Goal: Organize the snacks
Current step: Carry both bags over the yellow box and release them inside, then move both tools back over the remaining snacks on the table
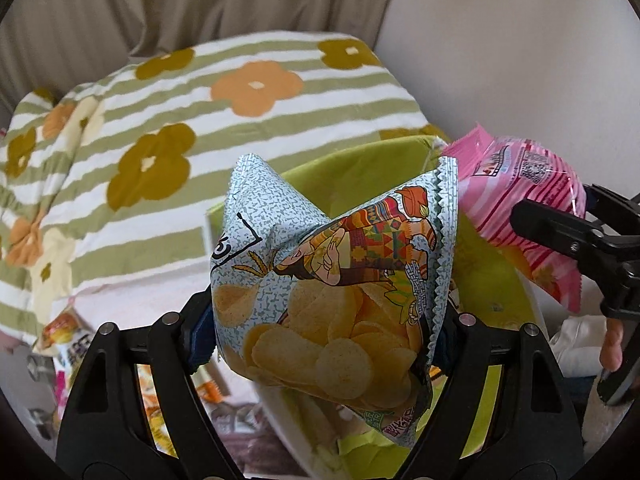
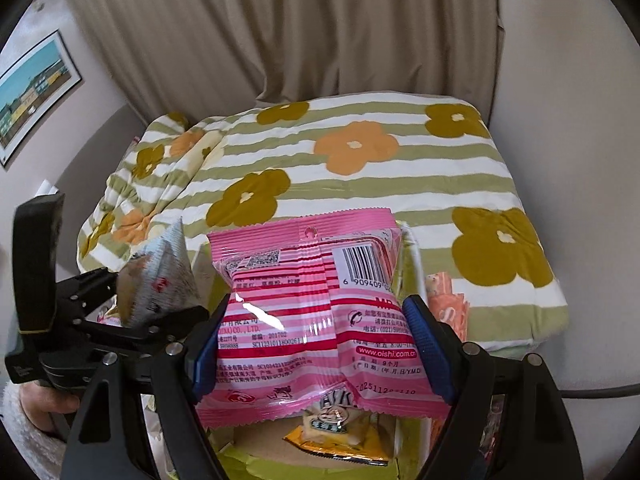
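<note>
Crinkly foil chip bag [image 1: 328, 280], pale blue speckle with printed crisps and a bright cartoon figure, zigzag sealed edges, puffed and creased at the middle. Pinched across its lower half by the left gripper [image 1: 320, 340], blue pads pressed into both sides, jaws set about the width of the bag. Held up over a lime-green box [image 1: 360, 164] with a white rim.

Glossy pink packet [image 2: 316, 312], red and white stripes, barcode and small print on the back, serrated top seam. Clamped between the ribbed blue pads [image 2: 420, 340] of the right gripper [image 2: 316, 344], jaws spread wide to its full width. Also above the green box [image 2: 304, 470].

Soft quilt [image 2: 360, 168] behind, green and white stripes with mustard and orange flower shapes; pleated beige curtain [image 2: 280, 28] beyond.

From the left wrist only: more snack packs [image 1: 64, 332] loose at lower left, and the pink packet [image 1: 520, 208] seen side-on at the right. From the right wrist only: an orange snack bag [image 2: 340, 440] lying inside the box on brown card, a framed picture [image 2: 32, 84] on the wall, the chip bag [image 2: 156, 276] at left, and an orange pack [image 2: 448, 304] beside the box.
</note>
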Demonstrator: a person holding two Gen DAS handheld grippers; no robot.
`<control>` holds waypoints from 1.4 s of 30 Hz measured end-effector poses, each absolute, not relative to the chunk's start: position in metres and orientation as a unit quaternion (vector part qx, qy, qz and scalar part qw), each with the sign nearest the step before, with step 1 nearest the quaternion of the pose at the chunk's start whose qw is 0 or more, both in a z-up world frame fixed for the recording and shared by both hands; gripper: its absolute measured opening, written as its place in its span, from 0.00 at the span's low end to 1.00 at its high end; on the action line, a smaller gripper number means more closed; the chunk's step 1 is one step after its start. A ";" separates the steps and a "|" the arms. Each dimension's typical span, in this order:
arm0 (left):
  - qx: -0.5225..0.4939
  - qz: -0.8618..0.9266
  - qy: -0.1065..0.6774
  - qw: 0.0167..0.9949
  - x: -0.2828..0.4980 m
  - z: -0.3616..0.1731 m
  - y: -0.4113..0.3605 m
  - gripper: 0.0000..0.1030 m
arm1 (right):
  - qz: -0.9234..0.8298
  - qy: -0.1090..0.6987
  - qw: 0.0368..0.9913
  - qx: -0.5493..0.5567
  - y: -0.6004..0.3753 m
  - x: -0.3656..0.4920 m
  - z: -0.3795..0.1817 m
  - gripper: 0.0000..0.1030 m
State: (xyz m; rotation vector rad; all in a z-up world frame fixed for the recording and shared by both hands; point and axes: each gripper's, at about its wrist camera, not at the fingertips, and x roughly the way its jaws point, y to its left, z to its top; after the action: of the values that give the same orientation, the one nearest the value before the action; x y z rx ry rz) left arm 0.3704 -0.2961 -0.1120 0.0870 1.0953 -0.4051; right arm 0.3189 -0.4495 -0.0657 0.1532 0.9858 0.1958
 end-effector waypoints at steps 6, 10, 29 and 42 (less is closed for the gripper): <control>0.075 -0.187 0.519 0.831 0.382 -0.119 -0.313 0.99 | 0.077 0.475 0.872 0.094 -0.461 0.322 -0.074 0.76; 0.075 -0.194 0.518 0.830 0.378 -0.117 -0.309 0.99 | 0.064 0.475 0.873 0.093 -0.464 0.322 -0.078 0.76; 0.022 -0.148 0.512 0.846 0.343 -0.106 -0.235 0.99 | 0.068 0.487 0.866 0.090 -0.426 0.332 -0.091 0.78; 0.005 -0.123 0.514 0.849 0.311 -0.106 -0.209 0.99 | 0.115 0.445 0.883 0.090 -0.402 0.312 -0.076 0.98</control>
State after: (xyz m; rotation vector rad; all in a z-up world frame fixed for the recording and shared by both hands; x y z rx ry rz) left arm 0.3112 -0.2090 -0.1059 0.0098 1.0827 -0.2601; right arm 0.3118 -0.4020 -0.0761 0.1873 0.9273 0.2389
